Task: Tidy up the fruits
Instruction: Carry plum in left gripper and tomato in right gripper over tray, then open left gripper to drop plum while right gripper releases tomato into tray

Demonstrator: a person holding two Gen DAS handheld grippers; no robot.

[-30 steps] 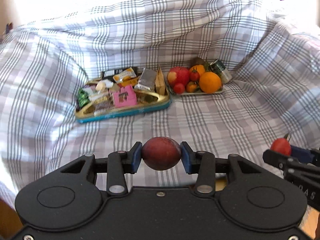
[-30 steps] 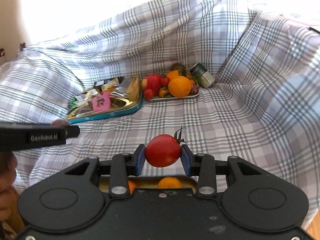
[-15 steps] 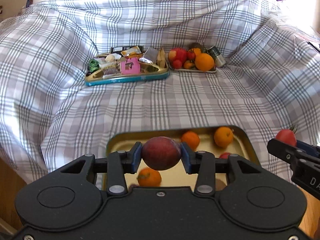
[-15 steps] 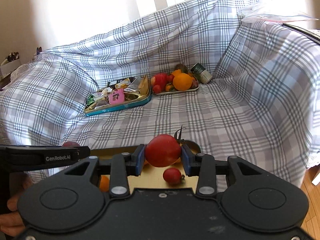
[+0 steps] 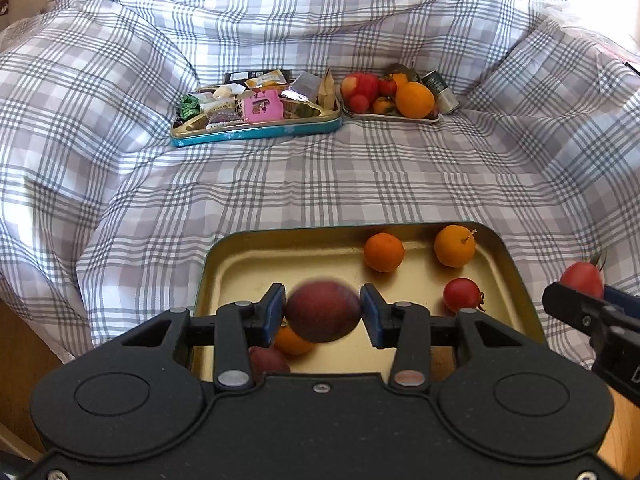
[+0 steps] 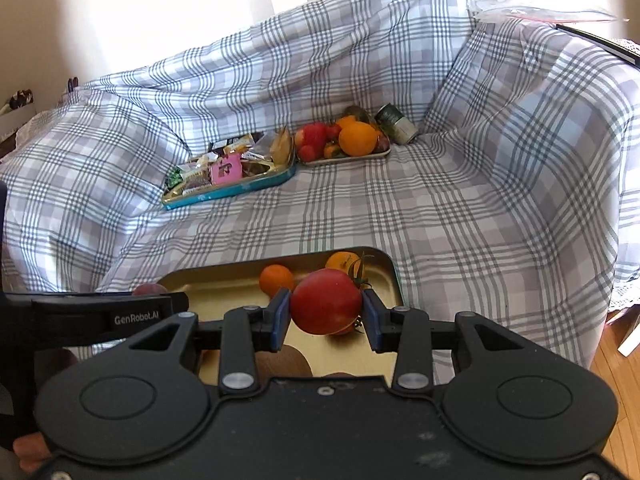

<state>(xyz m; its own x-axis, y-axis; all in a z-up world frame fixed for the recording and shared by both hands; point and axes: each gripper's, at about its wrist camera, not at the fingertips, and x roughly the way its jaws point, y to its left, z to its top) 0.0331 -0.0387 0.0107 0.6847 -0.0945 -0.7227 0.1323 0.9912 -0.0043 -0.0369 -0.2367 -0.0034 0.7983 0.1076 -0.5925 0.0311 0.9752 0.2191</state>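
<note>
A left gripper was clamped on a dark red plum, its blue pads pressed against both sides of the fruit, above the near end of a gold-lined tin tray resting on a sofa draped in a grey-and-white plaid sheet. Beside it, the right gripper was closed on a red tomato with a green stem, held over the same tray. In the left wrist view, two small oranges lay near the tray's far edge, a cherry tomato sat toward its right side, and another orange and a dark fruit showed partly beneath the gripper's fingers. Well apart from these, at the back of the seat, a teal-sided tin packed with wrapped snacks stood just beside a shallow plate heaped with a large orange, a red apple and smaller tomatoes. A green can lay on its side against the plate's right end. Part of a person's hand appeared at the lower left edge of the right wrist view.
</note>
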